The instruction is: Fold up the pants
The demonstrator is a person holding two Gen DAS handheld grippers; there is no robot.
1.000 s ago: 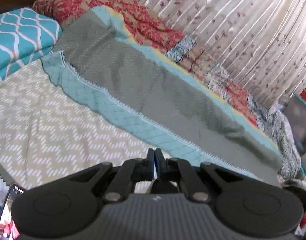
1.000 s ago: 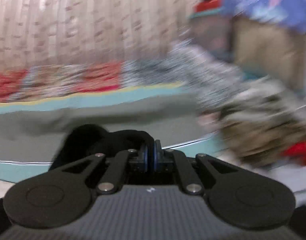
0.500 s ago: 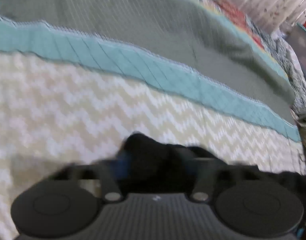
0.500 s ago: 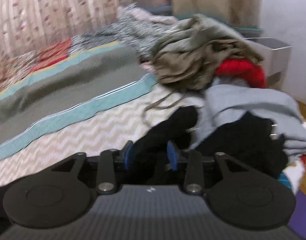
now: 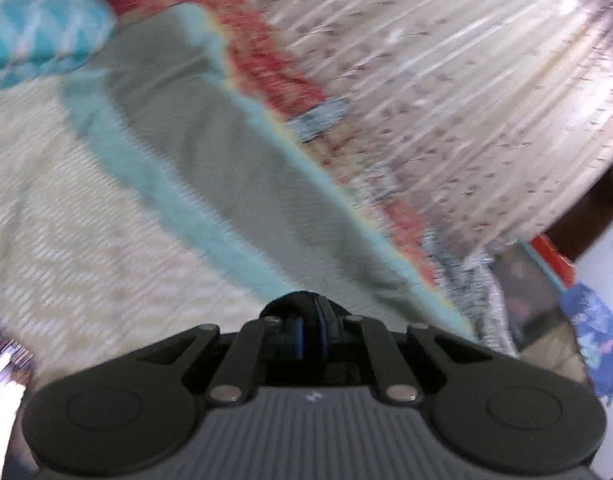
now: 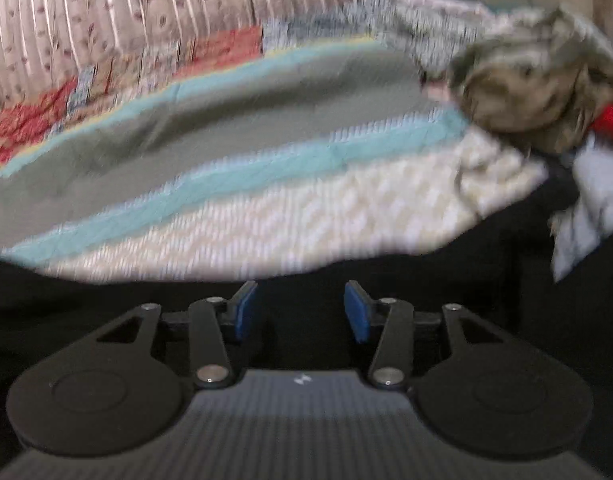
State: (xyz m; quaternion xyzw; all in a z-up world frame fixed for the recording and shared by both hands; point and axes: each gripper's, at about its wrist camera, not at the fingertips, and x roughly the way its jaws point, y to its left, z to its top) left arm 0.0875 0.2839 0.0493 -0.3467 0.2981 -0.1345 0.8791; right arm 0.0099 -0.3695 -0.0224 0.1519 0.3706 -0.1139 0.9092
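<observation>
Soft black pants on the bed, one end pinched

The left gripper (image 5: 311,330) is clenched on a bump of the soft black cloth pants (image 6: 506,248); the right gripper (image 6: 300,314) is released, its blue pads apart over the dark, floppy, light cloth. The zigzag cream bedspread (image 6: 266,220) lies at twelve o'clock. Pinching an edge looks best.

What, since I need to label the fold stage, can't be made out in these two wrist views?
- Right wrist view: the black pants are a dark blur; folds unreadable. The right gripper, whose jaws have just been opening with cloth between them unpinched, covers the near part.
- Left wrist view: the left gripper is shut on a dark scrap of pants; motion blur and its body hide the rest.
- Clothes pile: blurred, cut by the right edge.
</observation>
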